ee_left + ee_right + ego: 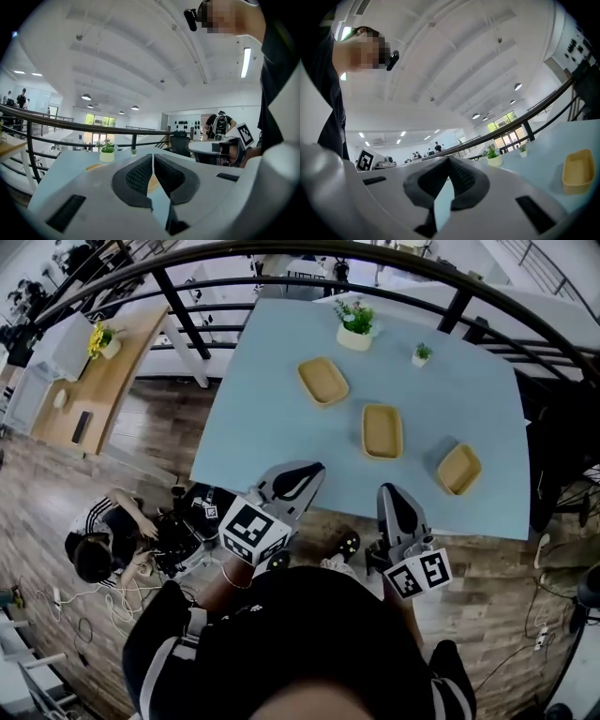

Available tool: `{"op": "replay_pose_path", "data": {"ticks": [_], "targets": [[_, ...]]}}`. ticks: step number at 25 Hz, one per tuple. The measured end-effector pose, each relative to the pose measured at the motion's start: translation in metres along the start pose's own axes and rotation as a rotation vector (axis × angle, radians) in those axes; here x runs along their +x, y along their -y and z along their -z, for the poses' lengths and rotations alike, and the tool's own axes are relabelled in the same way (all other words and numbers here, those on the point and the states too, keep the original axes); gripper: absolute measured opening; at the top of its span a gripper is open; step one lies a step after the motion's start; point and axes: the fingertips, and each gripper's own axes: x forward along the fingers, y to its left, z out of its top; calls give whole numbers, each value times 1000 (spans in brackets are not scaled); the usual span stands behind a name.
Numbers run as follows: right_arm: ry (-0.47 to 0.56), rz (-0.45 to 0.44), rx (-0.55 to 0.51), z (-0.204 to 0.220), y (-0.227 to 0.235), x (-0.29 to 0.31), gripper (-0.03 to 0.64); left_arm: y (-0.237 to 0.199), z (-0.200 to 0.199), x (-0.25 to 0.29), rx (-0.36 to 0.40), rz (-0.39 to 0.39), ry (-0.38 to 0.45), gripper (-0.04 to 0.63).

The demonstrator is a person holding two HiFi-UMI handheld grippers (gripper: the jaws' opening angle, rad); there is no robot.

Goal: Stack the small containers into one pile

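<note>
Yellow containers lie apart, unstacked, mid-frame on the blue surface. Below, the left gripper and right gripper hover closed and empty, seemingly poised for a first pick.

Bright, even ceiling light; sharp frames with strong fisheye bending at edges

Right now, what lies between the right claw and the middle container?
Only bare table. In the head view, nothing stands between the right claw and the middle container.
</note>
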Motion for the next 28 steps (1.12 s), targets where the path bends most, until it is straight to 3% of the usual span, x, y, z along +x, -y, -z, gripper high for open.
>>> {"op": "replay_pose_path", "data": {"ticks": [7,13,22,28], "targets": [[-5,-24,20,-8,36,-1,0,11,3,34,-2,-19,-32,23],[-8,22,-4,-19,74,-15,0,27,2,76,4,34,-41,24],[-22,245,-46,-29,153,-73,15,81,15,161,-7,221,-81,26],[-18,418,-3,-19,200,-108,25,115,38,207,-47,349,-150,26]]}}
